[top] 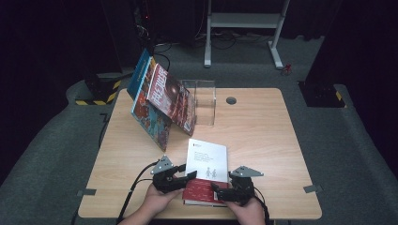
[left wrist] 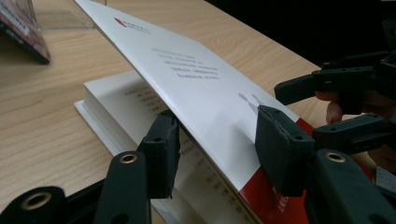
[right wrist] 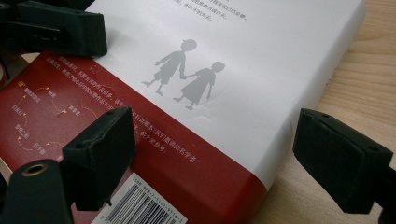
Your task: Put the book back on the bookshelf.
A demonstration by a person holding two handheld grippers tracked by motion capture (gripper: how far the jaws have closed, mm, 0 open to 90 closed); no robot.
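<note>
A book (top: 206, 161) with a white cover and a red band lies flat near the table's front edge. In the left gripper view its cover (left wrist: 201, 88) is lifted off the printed pages (left wrist: 121, 102). My left gripper (left wrist: 217, 140) is open around that raised cover edge, with one pad beneath it and the other on top. My left gripper (top: 187, 177) sits at the book's near left corner. My right gripper (right wrist: 224, 158) is open at the near right corner, one jaw over the red band, the other over bare wood. It holds nothing (top: 218, 190).
Two colourful books (top: 162, 96) lean at the back left beside a clear acrylic stand (top: 204, 101). A grey cable grommet (top: 231, 100) sits in the wooden table (top: 263, 136) behind them. A white metal frame (top: 244, 21) stands on the floor beyond.
</note>
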